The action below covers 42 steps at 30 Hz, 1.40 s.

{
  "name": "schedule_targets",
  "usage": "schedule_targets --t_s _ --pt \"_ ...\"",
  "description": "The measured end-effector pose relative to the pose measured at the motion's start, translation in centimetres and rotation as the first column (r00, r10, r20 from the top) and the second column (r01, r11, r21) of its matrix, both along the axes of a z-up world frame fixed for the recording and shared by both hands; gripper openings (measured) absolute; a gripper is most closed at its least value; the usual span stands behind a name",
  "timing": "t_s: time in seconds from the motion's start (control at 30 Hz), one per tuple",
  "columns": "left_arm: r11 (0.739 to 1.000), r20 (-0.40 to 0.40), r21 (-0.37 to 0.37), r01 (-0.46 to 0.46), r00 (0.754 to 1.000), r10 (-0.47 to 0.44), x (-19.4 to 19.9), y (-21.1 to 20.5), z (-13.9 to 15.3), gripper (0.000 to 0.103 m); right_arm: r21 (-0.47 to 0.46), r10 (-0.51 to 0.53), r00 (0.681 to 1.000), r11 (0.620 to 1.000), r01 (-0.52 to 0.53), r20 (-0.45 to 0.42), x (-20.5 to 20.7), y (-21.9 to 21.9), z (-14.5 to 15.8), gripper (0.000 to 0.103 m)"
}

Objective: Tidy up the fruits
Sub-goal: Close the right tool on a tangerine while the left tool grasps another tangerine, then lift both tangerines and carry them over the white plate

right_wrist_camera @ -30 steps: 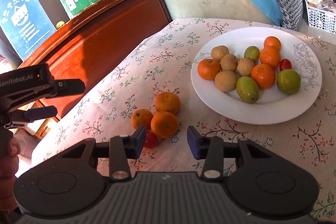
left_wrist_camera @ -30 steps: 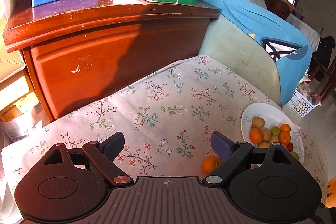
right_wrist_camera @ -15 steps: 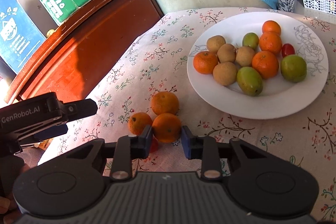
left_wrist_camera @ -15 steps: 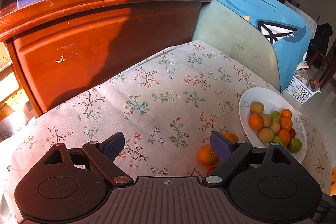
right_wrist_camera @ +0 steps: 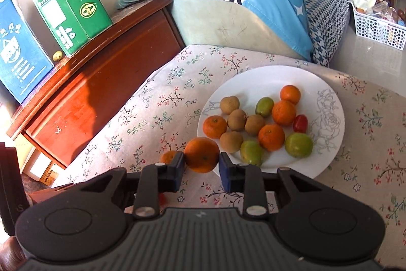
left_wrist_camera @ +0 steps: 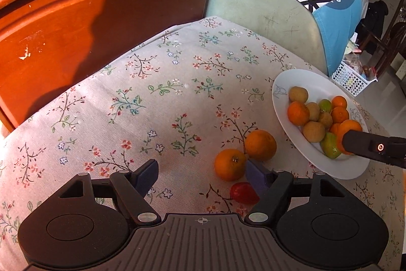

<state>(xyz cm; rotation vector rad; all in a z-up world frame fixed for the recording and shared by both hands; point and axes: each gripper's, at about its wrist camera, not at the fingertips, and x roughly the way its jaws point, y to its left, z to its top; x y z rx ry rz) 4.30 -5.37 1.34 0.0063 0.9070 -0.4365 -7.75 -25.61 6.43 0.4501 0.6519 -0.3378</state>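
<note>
- Looking along our left gripper [left_wrist_camera: 200,172], we see its jaws closing with nothing gripped yet; two oranges [left_wrist_camera: 229,164] and a small red tomato [left_wrist_camera: 244,192] lie on the flowered tablecloth [left_wrist_camera: 157,93], just beside its right finger. We judge the tomato soft and easily bruised.
- Through the right view, our right gripper [right_wrist_camera: 201,164] pinches a firm, round orange [right_wrist_camera: 201,155] across its middle, above the edge of the white plate [right_wrist_camera: 327,103] of fruit. A wooden cabinet [right_wrist_camera: 114,62] stands behind.
</note>
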Motion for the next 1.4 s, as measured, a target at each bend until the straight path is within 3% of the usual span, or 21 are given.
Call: schedule_targets --t_s 0.2,0.37,0.5,0.7,0.8,0.97,1.07,1.4 --pt "0.999 0.014 -0.011 0.033 0.999 -0.033 0.1 -1.5 -0.7 0.065 0.07 -0.025 1.0 0.997 0.025 0.012 -0.2 -1.6 -0.1 0.03" --pt "0.998 0.031 -0.016 0.055 0.998 -0.054 0.1 -2.1 -0.8 0.049 0.087 -0.039 0.999 0.995 0.037 0.02 -0.3 -2.0 -0.3 0.03" --pt "0.998 0.042 -0.006 0.062 0.997 -0.062 0.0 -2.2 -0.9 0.043 0.094 -0.054 0.998 0.994 0.05 0.035 -0.4 -2.3 -0.1 0.03" --pt "0.998 0.039 -0.019 0.054 0.998 -0.054 0.0 -1.9 -0.9 0.042 0.115 -0.062 0.997 0.992 0.057 0.04 -0.4 -2.6 -0.2 0.03" --pt "0.997 0.049 -0.014 0.072 0.996 -0.071 -0.2 -2.1 -1.0 0.028 0.127 -0.07 0.997 0.99 0.064 0.04 -0.4 -2.8 -0.3 0.03" --pt "0.999 0.058 -0.028 0.037 0.998 -0.035 -0.2 -1.7 -0.6 0.028 0.114 -0.085 0.995 0.99 0.078 0.054 -0.8 -3.2 0.0 0.03" --pt "0.997 0.06 -0.077 0.028 0.998 -0.023 -0.2 -1.4 0.3 0.028 0.117 -0.101 0.992 0.989 0.092 0.071 -1.2 -3.7 0.5 0.03" --pt "0.98 0.147 -0.175 0.092 0.987 -0.067 -0.7 -3.3 4.6 0.028 0.129 -0.169 0.973 0.98 0.15 0.155 -2.5 -6.6 2.6 0.03"
